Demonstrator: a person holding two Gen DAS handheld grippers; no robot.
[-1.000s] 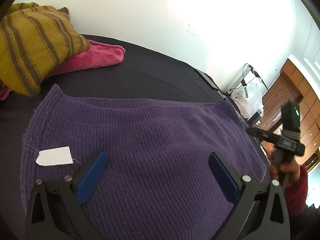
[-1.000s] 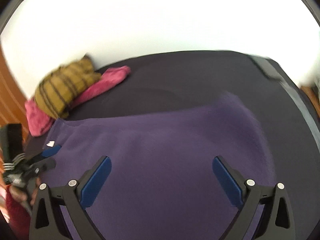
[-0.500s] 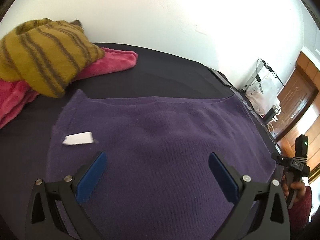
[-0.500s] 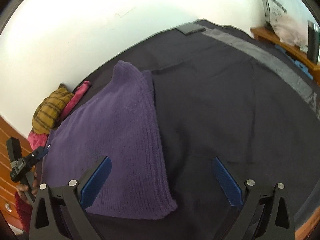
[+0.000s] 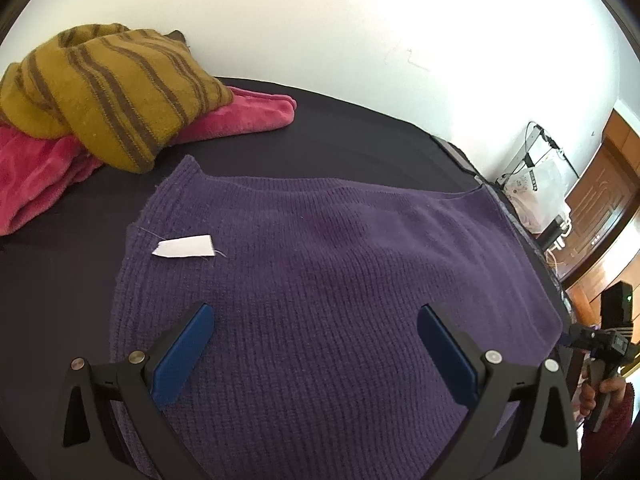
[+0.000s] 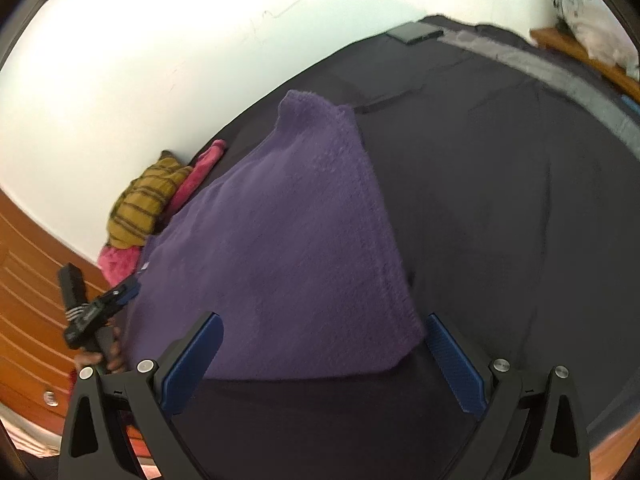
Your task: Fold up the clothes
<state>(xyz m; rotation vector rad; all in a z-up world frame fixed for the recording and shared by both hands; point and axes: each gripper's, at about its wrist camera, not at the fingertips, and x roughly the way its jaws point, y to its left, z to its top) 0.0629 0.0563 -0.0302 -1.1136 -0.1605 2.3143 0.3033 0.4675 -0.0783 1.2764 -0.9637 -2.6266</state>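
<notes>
A purple knit garment (image 5: 328, 280) lies folded flat on the black surface (image 5: 360, 148), with a white tag (image 5: 184, 247) near its left edge. My left gripper (image 5: 316, 356) is open and empty, hovering over the garment's near part. My right gripper (image 6: 320, 360) is open and empty at the garment's (image 6: 288, 248) near right corner. Each gripper shows in the other's view: the right one at the garment's right edge (image 5: 600, 340), the left one at its left edge (image 6: 100, 308).
A mustard striped sweater (image 5: 104, 92) lies on a pink fleece garment (image 5: 224, 120) at the back left, against the white wall. A dark flat object (image 6: 414, 34) lies at the far edge. Wooden furniture and a plastic bag (image 5: 536, 196) stand to the right.
My right gripper has swung round from over the garment to its right end and pulled back. My left gripper has drawn back a little. Both stayed open.
</notes>
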